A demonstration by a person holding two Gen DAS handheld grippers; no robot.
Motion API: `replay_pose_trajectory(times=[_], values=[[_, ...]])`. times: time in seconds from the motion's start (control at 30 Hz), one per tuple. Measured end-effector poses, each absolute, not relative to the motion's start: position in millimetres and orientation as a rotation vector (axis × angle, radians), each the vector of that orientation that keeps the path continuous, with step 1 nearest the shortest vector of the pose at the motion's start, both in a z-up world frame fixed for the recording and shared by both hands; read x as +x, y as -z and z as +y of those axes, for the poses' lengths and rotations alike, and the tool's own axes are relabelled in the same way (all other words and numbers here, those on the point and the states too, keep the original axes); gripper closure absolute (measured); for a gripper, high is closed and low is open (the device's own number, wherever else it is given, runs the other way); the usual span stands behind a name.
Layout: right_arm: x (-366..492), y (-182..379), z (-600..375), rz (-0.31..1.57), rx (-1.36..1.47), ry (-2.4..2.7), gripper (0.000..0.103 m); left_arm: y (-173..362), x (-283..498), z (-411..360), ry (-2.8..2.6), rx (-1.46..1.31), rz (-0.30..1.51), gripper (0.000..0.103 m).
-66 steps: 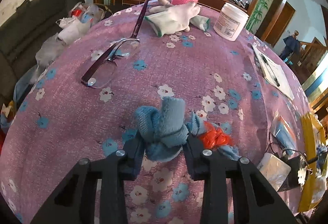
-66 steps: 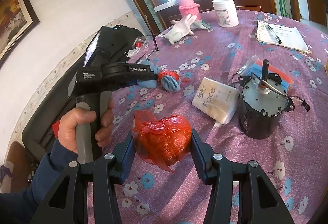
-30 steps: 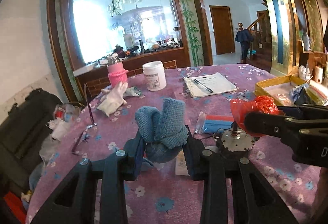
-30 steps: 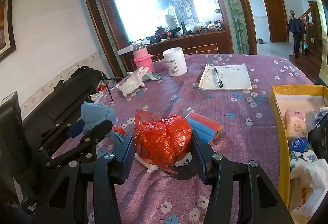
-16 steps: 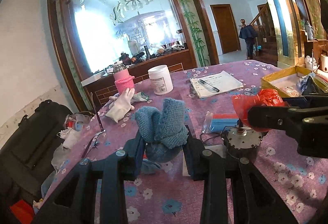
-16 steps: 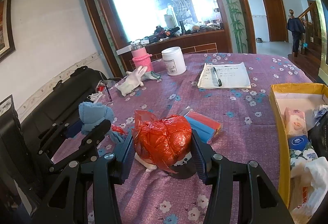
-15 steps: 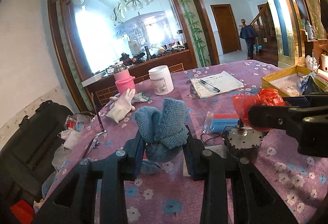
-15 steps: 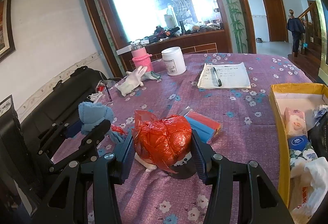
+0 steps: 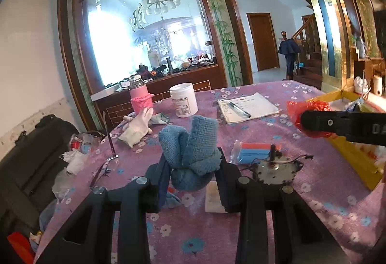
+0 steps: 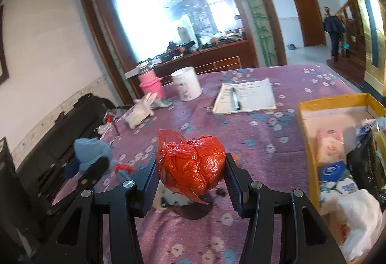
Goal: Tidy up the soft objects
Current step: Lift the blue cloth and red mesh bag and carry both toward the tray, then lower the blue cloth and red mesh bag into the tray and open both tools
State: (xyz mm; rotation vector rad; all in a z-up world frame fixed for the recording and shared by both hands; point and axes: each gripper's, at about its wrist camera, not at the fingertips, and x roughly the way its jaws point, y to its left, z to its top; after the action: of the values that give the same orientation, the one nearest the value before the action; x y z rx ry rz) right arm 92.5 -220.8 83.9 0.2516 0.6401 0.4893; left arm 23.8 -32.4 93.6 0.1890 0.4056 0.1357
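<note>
Our left gripper [image 9: 193, 179] is clenched on the blue knitted bundle [image 9: 190, 143], lifted above the near left part of the table [image 9: 265, 128]. Our right gripper [image 10: 190, 179] clasps the red plastic bag [image 10: 191, 165], held over the near middle of the table. Past it at the right edge sits the yellow box [image 10: 305, 128], with packets and a white bag inside.

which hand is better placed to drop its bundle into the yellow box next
Right. The right gripper, clamped on the red bag, is nearer the yellow box; the left gripper holds the blue cloth farther off.
</note>
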Motion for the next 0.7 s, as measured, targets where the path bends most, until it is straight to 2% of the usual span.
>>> replay_pose_trajectory(times=[0.43,0.7], values=[[86,-115,-292,0.591,0.373,-0.43,0.047,-124,20,-113,0.086,0.145,0.447,0.069],[78,-91,-385,0.684,0.436,-0.311,0.047,-112,32,-197,0.285,0.138,0.531,0.069]])
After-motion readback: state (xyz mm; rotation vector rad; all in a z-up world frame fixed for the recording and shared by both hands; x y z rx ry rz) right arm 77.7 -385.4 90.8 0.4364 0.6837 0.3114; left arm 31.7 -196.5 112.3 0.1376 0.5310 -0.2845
